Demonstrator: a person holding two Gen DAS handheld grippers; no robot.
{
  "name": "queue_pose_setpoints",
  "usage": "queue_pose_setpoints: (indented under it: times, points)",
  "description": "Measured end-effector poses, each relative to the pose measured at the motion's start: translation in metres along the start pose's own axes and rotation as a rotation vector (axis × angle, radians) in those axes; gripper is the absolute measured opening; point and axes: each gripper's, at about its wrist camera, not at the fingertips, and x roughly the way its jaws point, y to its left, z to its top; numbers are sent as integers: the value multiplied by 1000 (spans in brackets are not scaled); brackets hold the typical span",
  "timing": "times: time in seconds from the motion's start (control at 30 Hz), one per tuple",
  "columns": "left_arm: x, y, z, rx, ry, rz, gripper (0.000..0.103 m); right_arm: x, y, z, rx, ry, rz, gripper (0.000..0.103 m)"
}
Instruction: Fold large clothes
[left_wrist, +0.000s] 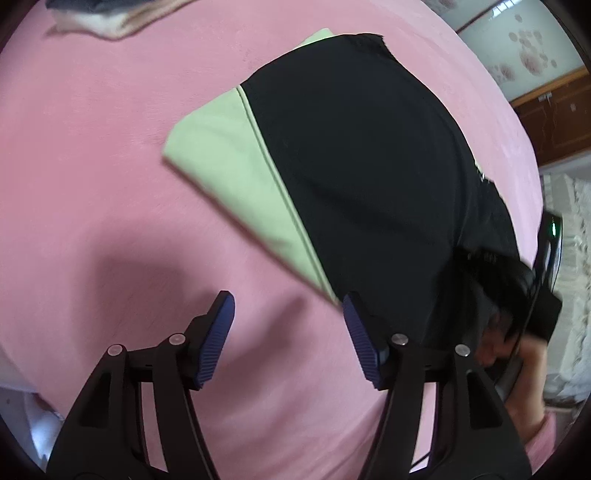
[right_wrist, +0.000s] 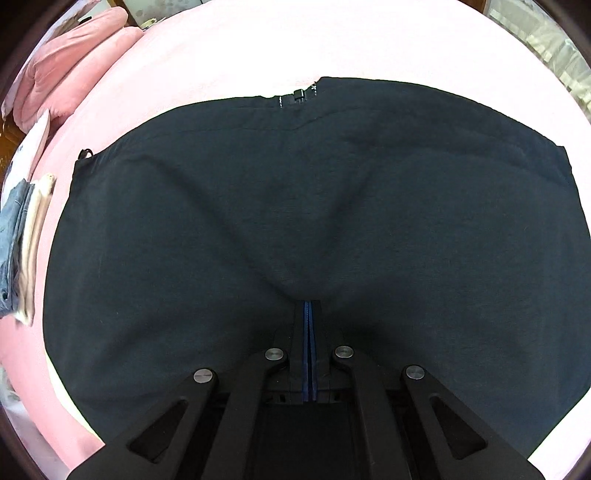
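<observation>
A black garment (left_wrist: 369, 166) with a light green panel (left_wrist: 229, 158) lies folded on the pink bed sheet (left_wrist: 92, 129). My left gripper (left_wrist: 287, 297) stands open above the sheet at the garment's near edge, its right fingertip (left_wrist: 351, 306) by the green-black seam, nothing between the pads. In the right wrist view the black garment (right_wrist: 295, 203) fills the frame, with a zipper pull (right_wrist: 299, 94) at its far edge. My right gripper (right_wrist: 308, 302) is shut, blue pads together, and creases in the fabric run into its tips. A blurred hand (left_wrist: 524, 369) shows at the garment's right corner.
A pile of folded clothes (right_wrist: 22, 240) lies on the bed to the left, also seen as folded clothes (left_wrist: 110, 18) at the far edge. Pink pillows (right_wrist: 66, 55) sit at the back left. A wooden cabinet (left_wrist: 554, 110) and white lace cloth (left_wrist: 569, 229) stand beyond the bed.
</observation>
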Motion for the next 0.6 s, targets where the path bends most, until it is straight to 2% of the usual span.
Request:
queue_pose_setpoints:
  times: [0.2, 0.33, 0.43, 0.47, 0.6]
  points:
    - [18, 16, 18, -94, -18, 12, 63, 7, -5, -2, -23, -10, 11, 1]
    - [17, 20, 19, -80, -51, 32, 64, -4, -24, 4, 5, -2, 43, 1]
    - [16, 24, 19, -71, -56, 39, 66, -8, -38, 8, 83, 14, 76, 1]
    - [6, 32, 30, -74, -56, 39, 67, -8, -42, 11, 110, 21, 89, 2]
    - [19, 27, 33, -77, -66, 50, 67, -5, -51, 14, 144, 29, 109, 2]
